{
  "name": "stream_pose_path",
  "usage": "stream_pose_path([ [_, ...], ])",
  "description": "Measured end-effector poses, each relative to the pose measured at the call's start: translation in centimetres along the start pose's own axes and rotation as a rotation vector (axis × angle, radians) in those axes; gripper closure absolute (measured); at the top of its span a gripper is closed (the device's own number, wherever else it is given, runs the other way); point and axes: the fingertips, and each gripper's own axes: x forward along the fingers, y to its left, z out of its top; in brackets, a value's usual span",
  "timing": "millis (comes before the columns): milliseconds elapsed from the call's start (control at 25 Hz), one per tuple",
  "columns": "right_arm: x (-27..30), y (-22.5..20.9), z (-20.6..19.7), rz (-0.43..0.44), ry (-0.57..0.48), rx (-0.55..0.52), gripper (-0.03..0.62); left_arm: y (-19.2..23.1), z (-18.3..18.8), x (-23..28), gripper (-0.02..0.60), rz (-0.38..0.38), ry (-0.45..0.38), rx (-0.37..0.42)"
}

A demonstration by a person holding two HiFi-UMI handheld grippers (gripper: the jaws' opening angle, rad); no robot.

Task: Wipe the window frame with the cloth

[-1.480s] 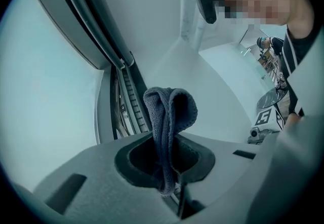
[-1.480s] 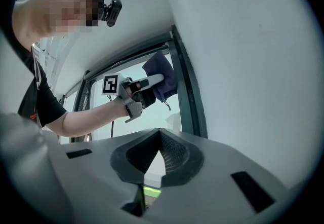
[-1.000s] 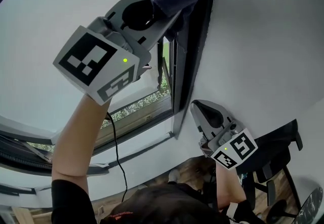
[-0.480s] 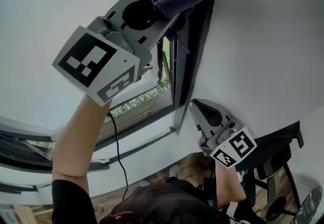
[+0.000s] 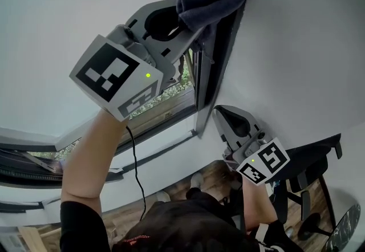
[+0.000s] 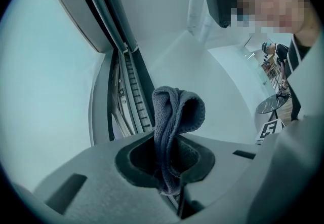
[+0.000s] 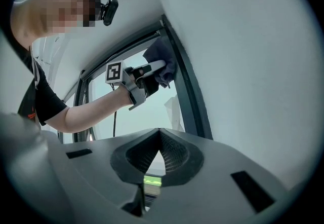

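Grey cloth (image 5: pixel 208 3) sits top centre of the head view. Your left gripper (image 5: pixel 183 17) is clamped on it, and a fold bulges out past the jaws. (first spotter)

Agreed. That fold lies against the dark frame (image 5: pixel 228 57), high up where the upright runs off the top of the picture. The right gripper view shows the same, with the cloth on the frame near its upper middle. (second spotter)

So I'd judge you're mid-wipe, not setting up and not finished. You're on the upright, near its top. (first spotter)

How much is already clean, you can't read from these pictures, because no dust or streaks show either way. Below the cloth, the upright runs down to the middle of the head view, and you have that whole stretch to cover. (second spotter)

Your right gripper (image 5: pixel 227 118) is at lower right, close beside the pale wall (image 5: pixel 296 45) and well below the cloth. Its jaws are together with nothing between them, so it plays no part in the wipe. (first spotter)

The rails at the lower left of the head view look like work left for you too. (second spotter)
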Motion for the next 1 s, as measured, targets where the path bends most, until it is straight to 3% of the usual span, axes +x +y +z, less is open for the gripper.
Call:
stream_pose_path([
  [440,0.2,0.5,-3.7,-0.011,0.055,0.048,0.594,-2.2,-6.6,-0.9,0.52,-0.02,0.061,-0.067],
  [600,-0.2,0.7,-4.9,-0.02,0.077,0.068,0.594,-3.7,-9.7,-1.2,0.52,-0.029,0.119,-0.129],
  [1000,-1.2,0.8,-7.6,-0.043,0.122,0.104,0.594,-6.8,-16.7,-1.8,0.52,-0.07,0.188,-0.157],
])
